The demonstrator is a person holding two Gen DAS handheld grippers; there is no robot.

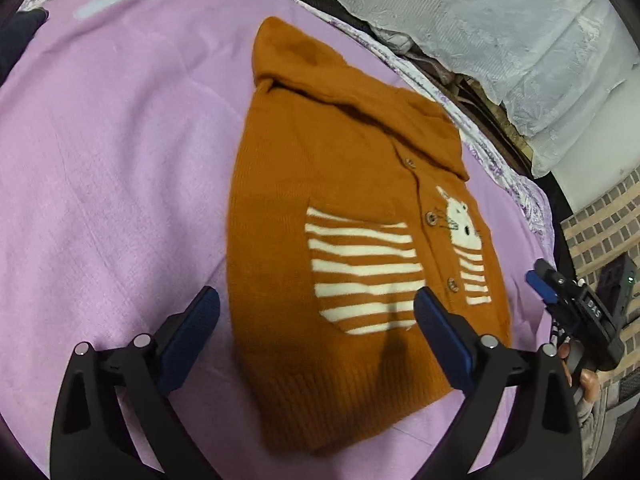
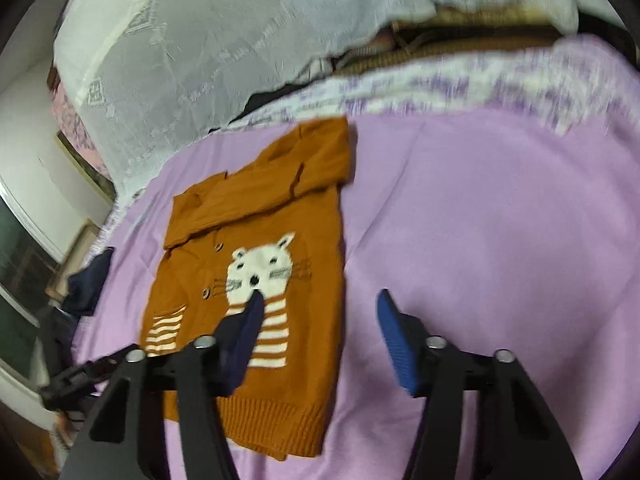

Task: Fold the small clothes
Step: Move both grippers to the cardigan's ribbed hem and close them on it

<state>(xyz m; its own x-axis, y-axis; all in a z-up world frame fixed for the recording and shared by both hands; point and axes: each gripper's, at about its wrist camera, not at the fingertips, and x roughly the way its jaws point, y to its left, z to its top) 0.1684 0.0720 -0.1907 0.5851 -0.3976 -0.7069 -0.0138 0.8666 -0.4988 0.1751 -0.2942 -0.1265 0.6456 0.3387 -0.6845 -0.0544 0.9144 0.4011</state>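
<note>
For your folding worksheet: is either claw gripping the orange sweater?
No: the left claw and right claw are both open above the sweater, holding nothing.

1. Supporting surface: a bed covered by a pink-lilac blanket [image 1: 120,152], spread smooth apart from shallow creases.
2. Directly on the blanket: an orange knitted hooded cardigan [image 1: 320,184], lying flat, buttoned front upward, hood at the far end, ribbed hem at the near end.
3. A dark navy cloth item [image 2: 88,280] lies at the blanket's left edge, well apart from the cardigan.
4. A floral-printed sheet [image 2: 440,84] shows along the blanket's far border.
</note>
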